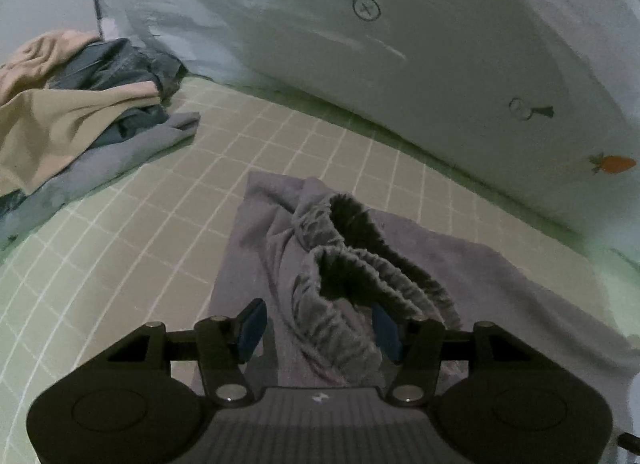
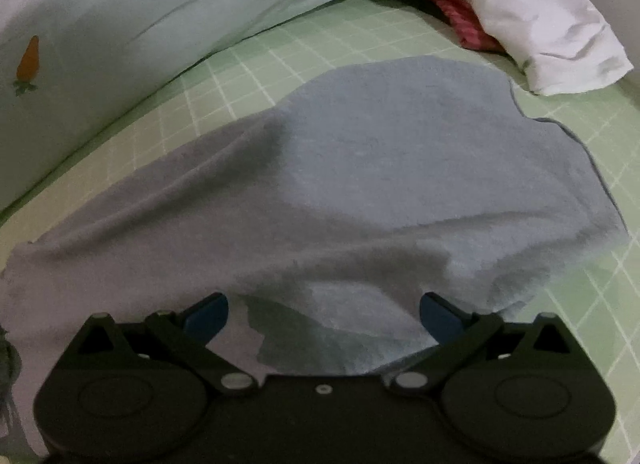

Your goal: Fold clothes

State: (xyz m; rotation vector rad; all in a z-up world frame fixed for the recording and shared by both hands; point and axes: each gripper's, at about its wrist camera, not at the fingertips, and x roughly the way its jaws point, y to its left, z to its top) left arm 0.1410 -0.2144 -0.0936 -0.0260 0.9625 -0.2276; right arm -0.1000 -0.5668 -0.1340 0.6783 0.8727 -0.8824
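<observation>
**Grey garment under both claws, on green grid sheet**

Left gripper [image 1: 320, 324]: jaws apart, astride the ruched elastic waistband of the grey fleece garment [image 1: 460, 264]. Heap of beige and blue clothes [image 1: 80, 112] far left ahead. Right gripper [image 2: 324, 314]: jaws apart over the cloth; white pillow [image 2: 540, 24] ahead right, half hiding something red. Carrot print [image 2: 28, 60] on bedding; no legible writing.

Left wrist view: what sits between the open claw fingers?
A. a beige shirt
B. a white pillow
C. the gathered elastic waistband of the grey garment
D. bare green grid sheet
C. The grey garment's ruffled elastic waistband runs between the spread pads of the left claw.
</observation>
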